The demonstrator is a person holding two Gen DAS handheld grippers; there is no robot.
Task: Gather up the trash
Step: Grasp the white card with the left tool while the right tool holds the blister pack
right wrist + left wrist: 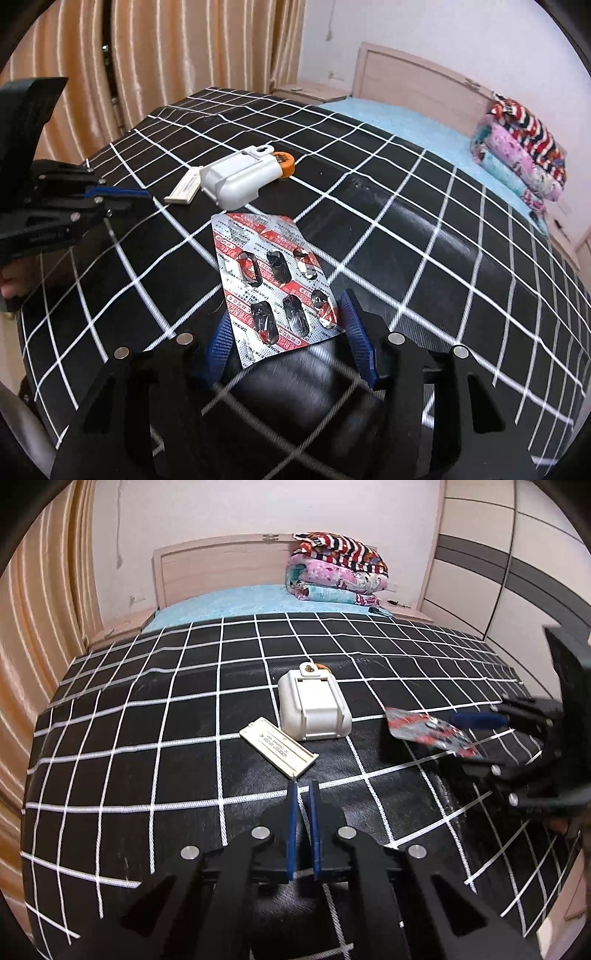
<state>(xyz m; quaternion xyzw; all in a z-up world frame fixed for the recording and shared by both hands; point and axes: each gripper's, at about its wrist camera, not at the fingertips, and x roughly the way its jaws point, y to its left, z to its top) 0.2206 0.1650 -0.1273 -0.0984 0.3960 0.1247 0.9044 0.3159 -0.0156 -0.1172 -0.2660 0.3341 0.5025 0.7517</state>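
Observation:
An empty red-and-silver blister pack [275, 284] is clamped by its edges between the blue pads of my right gripper [284, 317] and held above the checked cover; it also shows in the left wrist view [432, 733]. A white plastic case [314, 709] with an orange cap [284, 162] behind it lies mid-bed, with a flat cream plastic strip [279, 751] beside it. My left gripper [303, 786] is shut and empty, just short of the strip; it also shows in the right wrist view [122, 195].
The black cover with white grid lines [147, 738] spreads over the bed. Folded blankets [336, 568] are stacked by the headboard [221, 565]. Curtains [184, 55] hang along one side, a wardrobe [498, 572] on the other.

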